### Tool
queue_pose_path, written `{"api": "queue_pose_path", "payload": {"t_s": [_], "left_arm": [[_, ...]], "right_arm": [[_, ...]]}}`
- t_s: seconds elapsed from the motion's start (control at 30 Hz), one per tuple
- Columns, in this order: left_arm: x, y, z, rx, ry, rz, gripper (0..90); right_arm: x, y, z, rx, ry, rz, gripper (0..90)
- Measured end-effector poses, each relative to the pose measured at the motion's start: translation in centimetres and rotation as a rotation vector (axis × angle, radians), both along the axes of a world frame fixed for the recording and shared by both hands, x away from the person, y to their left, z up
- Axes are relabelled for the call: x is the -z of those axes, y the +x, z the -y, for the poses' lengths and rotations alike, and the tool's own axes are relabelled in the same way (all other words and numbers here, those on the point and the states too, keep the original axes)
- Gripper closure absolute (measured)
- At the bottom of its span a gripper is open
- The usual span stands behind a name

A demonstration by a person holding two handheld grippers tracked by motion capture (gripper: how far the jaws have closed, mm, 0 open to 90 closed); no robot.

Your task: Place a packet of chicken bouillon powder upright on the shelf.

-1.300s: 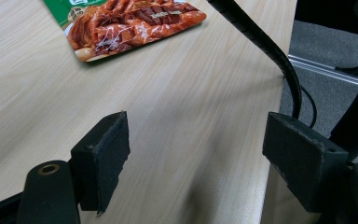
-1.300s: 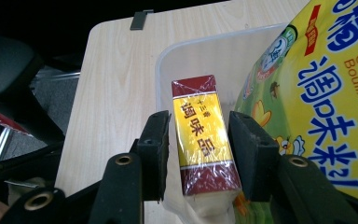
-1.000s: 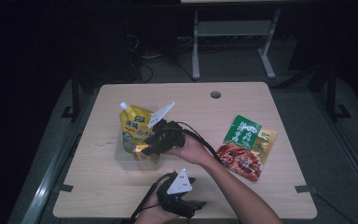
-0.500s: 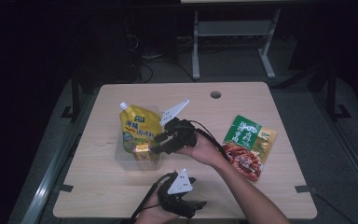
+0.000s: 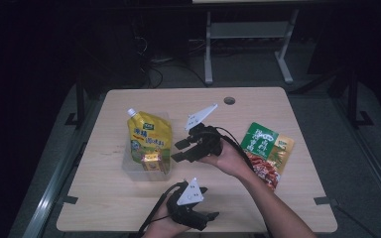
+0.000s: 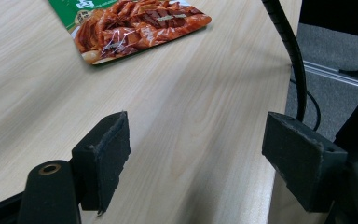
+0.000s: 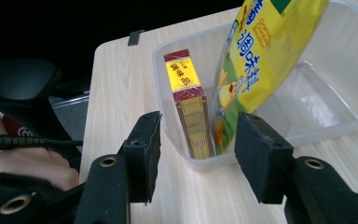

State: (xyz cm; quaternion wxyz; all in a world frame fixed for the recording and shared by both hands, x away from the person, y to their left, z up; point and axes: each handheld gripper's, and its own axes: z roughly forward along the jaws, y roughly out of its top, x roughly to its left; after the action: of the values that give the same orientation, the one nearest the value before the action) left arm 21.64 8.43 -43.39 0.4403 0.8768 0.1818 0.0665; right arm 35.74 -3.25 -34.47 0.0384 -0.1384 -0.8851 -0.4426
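- High view: the right gripper [image 5: 178,150] hangs just beside the clear tub [image 5: 129,171], jaws pointing at it and standing apart with nothing between them; they have just been opening. The yellow pouch [image 5: 150,139] and a small box [image 5: 152,161] stand in the tub
- The left gripper [image 5: 206,218] sits at the table's near edge
- Left gripper view: jaws wide apart and empty, bare wood between them, the red snack packet [image 6: 135,23] well ahead
- Right gripper view: the box [image 7: 189,100] stands upright just beyond the gap, inside the tub wall

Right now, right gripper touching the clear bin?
Apart. Right gripper view: the right gripper has open fingers short of the clear bin, bare table between.
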Motion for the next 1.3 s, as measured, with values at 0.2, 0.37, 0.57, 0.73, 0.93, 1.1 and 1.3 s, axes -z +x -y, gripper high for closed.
{"api": "queue_pose_path", "payload": {"t_s": [0.2,0.37,0.57,0.73,0.93,1.1,1.3], "left_arm": [[0.0,0.1,0.0,0.001,0.007,0.002,22.6],[0.0,0.2,0.0,0.003,0.01,0.006,22.9],[-0.1,0.3,0.0,0.001,0.001,0.006,22.9],[-0.1,0.5,0.0,-0.008,-0.003,0.008,22.9],[-0.4,0.6,0.0,0.0,-0.007,0.015,22.8],[-0.5,0.9,0.0,0.003,-0.001,0.016,22.8],[-0.5,1.2,0.3,0.005,0.0,0.02,22.8]], "right_arm": [[-0.1,0.0,1.2,0.02,0.002,-0.007,48.0],[-0.1,-0.1,2.4,0.044,0.005,-0.017,47.6],[0.0,0.1,3.6,0.064,-0.002,-0.025,46.1],[0.0,0.2,5.2,0.096,0.005,-0.032,44.2],[0.0,0.0,7.2,0.142,0.009,-0.037,41.6],[0.1,-0.3,8.7,0.172,0.001,-0.034,40.2],[0.5,-0.3,10.5,0.215,-0.02,-0.042,37.4]]}}
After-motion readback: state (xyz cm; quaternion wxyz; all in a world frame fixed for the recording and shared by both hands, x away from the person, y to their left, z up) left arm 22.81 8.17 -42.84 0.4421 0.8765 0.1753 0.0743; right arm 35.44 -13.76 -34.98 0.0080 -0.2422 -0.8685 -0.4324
